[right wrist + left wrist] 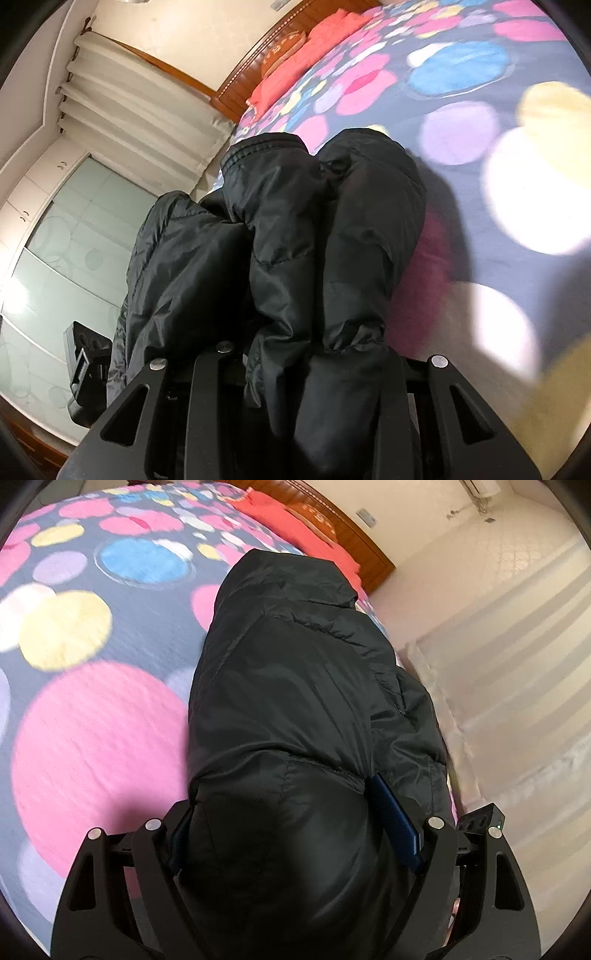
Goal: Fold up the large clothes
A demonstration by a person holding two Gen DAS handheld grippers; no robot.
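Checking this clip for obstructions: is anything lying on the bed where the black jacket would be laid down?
Nothing visible does. Both tongs, left and right, grip the black puffer jacket; the dotted bedspread beyond looks bare.

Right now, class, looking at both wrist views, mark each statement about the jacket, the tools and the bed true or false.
1. The jacket is black. True.
2. The left tool holds nothing. False: jacket fabric fills the gap between its fingers.
3. The bedspread has coloured circles. True.
4. The jacket lies on a bare wooden floor. False: it rests on the bedspread.
5. The right tool has jacket fabric bunched between its fingers. True.
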